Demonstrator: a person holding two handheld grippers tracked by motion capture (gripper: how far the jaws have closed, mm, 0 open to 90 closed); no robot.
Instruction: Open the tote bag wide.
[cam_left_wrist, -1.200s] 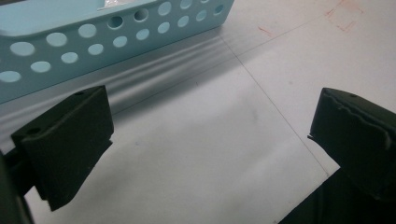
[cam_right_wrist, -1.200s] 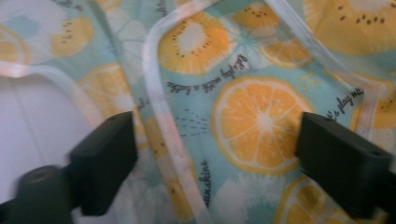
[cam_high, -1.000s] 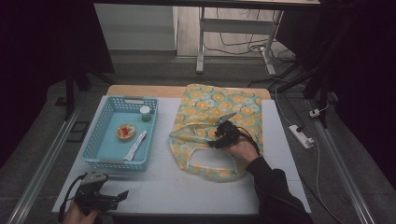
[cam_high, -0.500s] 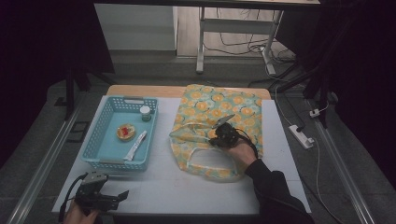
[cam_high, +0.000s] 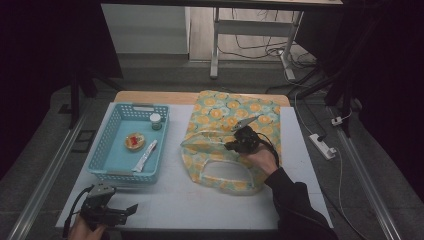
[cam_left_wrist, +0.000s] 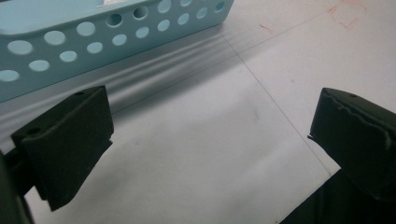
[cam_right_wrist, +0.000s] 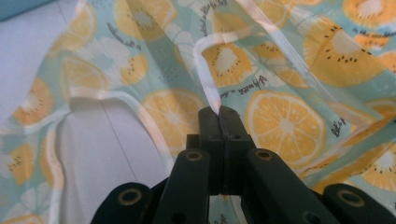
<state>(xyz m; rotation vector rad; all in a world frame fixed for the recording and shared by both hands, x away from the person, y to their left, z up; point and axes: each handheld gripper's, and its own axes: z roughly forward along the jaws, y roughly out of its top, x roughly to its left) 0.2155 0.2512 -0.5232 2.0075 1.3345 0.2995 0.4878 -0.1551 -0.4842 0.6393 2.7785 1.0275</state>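
Observation:
A fruit-print tote bag (cam_high: 225, 117) lies on the white table, its mouth and looped handle (cam_high: 220, 172) toward the front. My right gripper (cam_high: 234, 145) is over the bag's middle, shut on the bag's rim; in the right gripper view the jaws pinch a pale edge strip (cam_right_wrist: 208, 88) of the bag (cam_right_wrist: 280, 116) and hold it up. My left gripper (cam_high: 131, 210) rests at the table's front left, open, with bare table between its pads (cam_left_wrist: 70, 140) and the blue basket (cam_left_wrist: 93, 32) just ahead.
The blue basket (cam_high: 112, 150) at the left holds a small jar (cam_high: 156, 120), a round red-and-yellow item (cam_high: 134, 141) and a white tube (cam_high: 145, 155). A power strip (cam_high: 322, 145) lies on the floor off the table's right edge.
My right gripper has shifted slightly left and toward the front over the bag, pulling the rim up with it. The left gripper has stayed put.

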